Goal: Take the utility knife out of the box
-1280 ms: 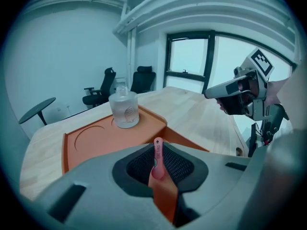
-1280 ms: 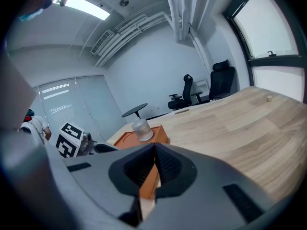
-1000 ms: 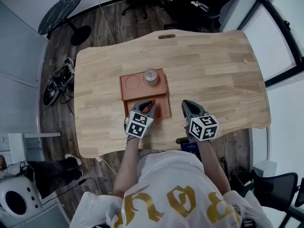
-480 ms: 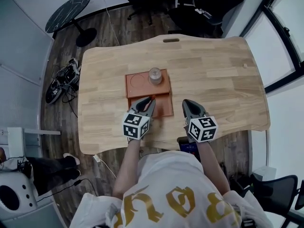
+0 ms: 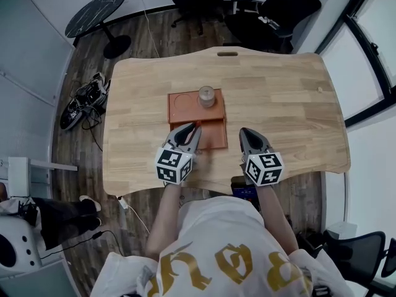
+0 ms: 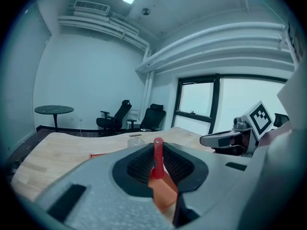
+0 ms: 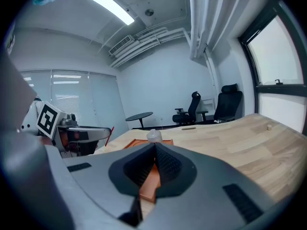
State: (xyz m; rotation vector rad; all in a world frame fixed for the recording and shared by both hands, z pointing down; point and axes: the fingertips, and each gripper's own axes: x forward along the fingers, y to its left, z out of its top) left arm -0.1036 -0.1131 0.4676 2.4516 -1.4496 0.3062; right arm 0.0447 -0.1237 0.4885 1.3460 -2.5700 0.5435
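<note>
Left gripper (image 5: 194, 128) higher, knife (image 6: 157, 157) half-hidden

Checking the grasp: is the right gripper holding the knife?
No, the right gripper is shut and empty; the knife is in the left gripper.

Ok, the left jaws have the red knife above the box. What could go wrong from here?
1. The utility knife is thin and stands upright in the left gripper's jaws, so it might swivel or slip and drop back into the orange box.
2. The clear jar stands in the box's far section, ahead of the knife. A forward swing could knock it.
</note>
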